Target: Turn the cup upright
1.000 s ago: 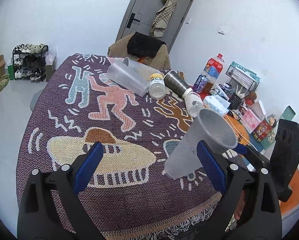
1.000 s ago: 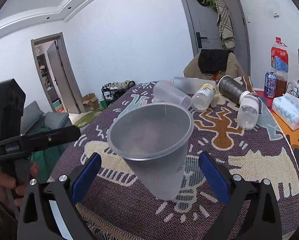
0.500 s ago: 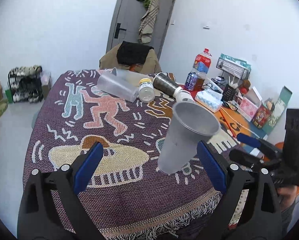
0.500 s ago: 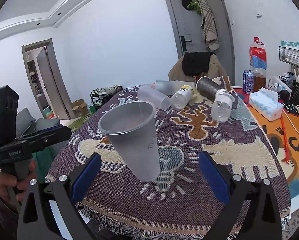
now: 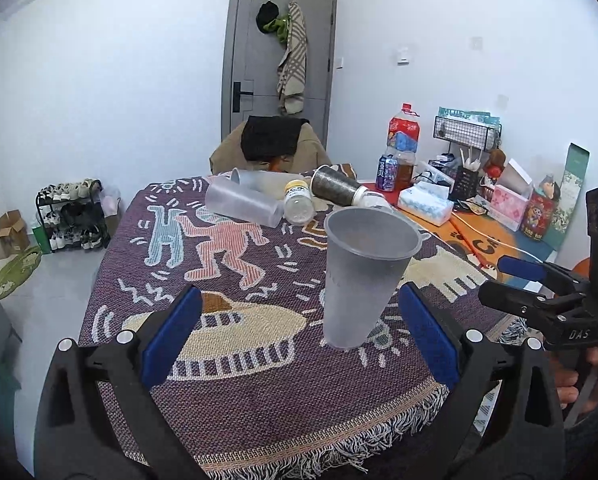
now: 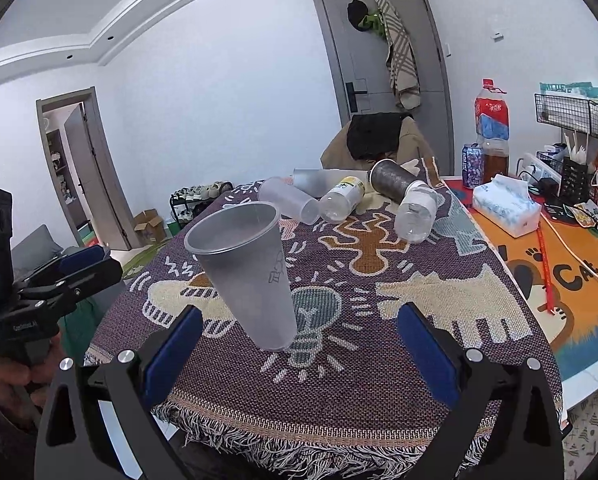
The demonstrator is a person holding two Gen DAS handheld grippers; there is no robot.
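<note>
A grey translucent plastic cup stands upright, mouth up, on the patterned cloth near the table's front edge. It also shows in the right wrist view, on the light-bulb motif. My left gripper is open and empty, back from the cup, which sits apart between its fingers toward the right one. My right gripper is open and empty, also drawn back from the cup. Each gripper shows in the other's view, the right one and the left one.
Several cups and bottles lie on their sides at the table's far end. A tissue box, cola bottle, can and small boxes crowd the orange mat on the right. A draped chair stands behind the table.
Both grippers have pulled back and up from the cup, which now stands alone on the cloth. The view has tilted toward level, showing more of the room.
</note>
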